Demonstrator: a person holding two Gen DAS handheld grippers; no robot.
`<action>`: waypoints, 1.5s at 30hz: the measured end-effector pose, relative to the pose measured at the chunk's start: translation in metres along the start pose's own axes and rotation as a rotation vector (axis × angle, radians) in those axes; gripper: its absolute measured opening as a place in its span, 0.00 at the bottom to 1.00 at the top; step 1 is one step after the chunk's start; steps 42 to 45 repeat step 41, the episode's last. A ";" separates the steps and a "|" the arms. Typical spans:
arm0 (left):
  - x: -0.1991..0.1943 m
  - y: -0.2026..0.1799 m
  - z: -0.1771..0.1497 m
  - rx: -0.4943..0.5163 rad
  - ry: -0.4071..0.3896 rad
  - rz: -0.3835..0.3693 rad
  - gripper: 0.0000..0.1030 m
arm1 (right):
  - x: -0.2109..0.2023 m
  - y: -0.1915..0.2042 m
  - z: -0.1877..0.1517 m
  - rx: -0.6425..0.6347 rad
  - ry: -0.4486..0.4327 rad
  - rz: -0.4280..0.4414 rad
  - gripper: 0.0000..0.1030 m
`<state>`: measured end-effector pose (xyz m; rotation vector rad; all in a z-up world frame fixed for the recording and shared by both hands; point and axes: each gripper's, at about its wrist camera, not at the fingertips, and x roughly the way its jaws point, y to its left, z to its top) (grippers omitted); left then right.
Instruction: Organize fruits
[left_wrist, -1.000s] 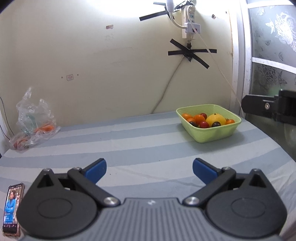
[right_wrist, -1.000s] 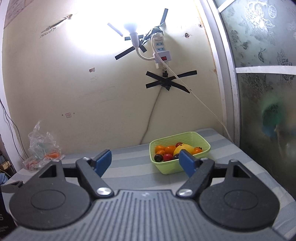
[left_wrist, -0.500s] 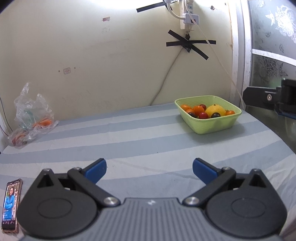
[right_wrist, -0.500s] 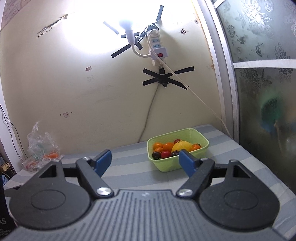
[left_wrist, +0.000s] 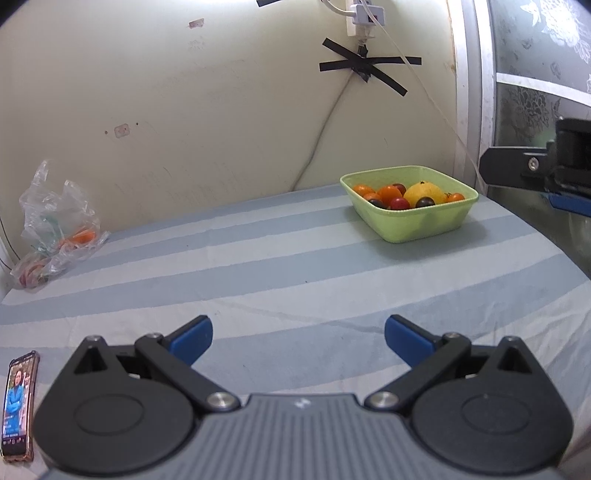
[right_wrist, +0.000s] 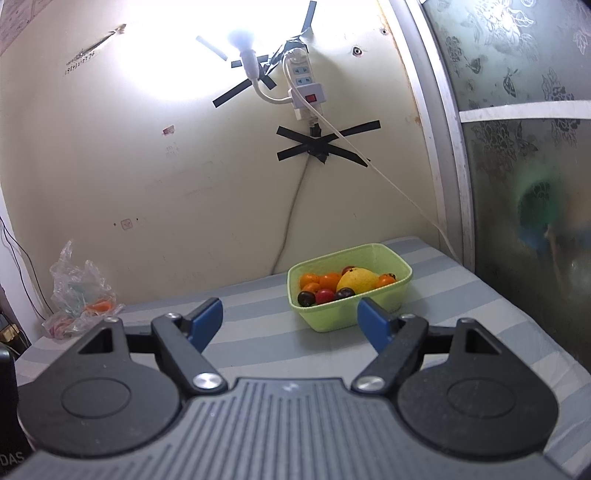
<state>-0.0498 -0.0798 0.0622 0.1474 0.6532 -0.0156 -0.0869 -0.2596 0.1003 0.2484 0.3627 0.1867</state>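
Note:
A light green square bowl (left_wrist: 424, 225) (right_wrist: 332, 317) stands at the far right of the striped cloth, near the wall. It holds a yellow fruit (left_wrist: 424, 192) (right_wrist: 357, 279), several small orange fruits (left_wrist: 388, 192) (right_wrist: 328, 279), a red one (left_wrist: 399, 203) (right_wrist: 325, 295) and dark ones (right_wrist: 306, 297). My left gripper (left_wrist: 298, 336) hovers open over the near middle of the cloth, well short of the bowl, nothing between its blue pads. My right gripper (right_wrist: 291, 315) is open and empty just in front of the bowl. Its arm shows at the right edge of the left wrist view (left_wrist: 535, 170).
A crumpled clear plastic bag (left_wrist: 59, 221) (right_wrist: 79, 291) with orange and red things inside lies at the far left by the wall. A phone (left_wrist: 18, 406) with a lit screen lies at the near left edge. Cables and a power strip (right_wrist: 304, 90) hang above the bowl.
Both views have tipped down slightly, so the bowl and wall sit a little lower or closer in frame. Neither gripper has changed its opening; nothing was picked up.

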 end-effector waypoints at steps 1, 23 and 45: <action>0.001 -0.001 -0.001 0.002 0.003 -0.002 1.00 | 0.000 -0.001 0.000 0.001 0.001 -0.001 0.79; 0.011 -0.014 -0.010 0.057 0.065 -0.047 1.00 | 0.002 -0.007 -0.002 0.014 0.015 -0.010 0.79; 0.008 -0.010 -0.010 0.039 0.043 -0.071 1.00 | 0.005 -0.010 -0.007 0.017 0.033 -0.016 0.79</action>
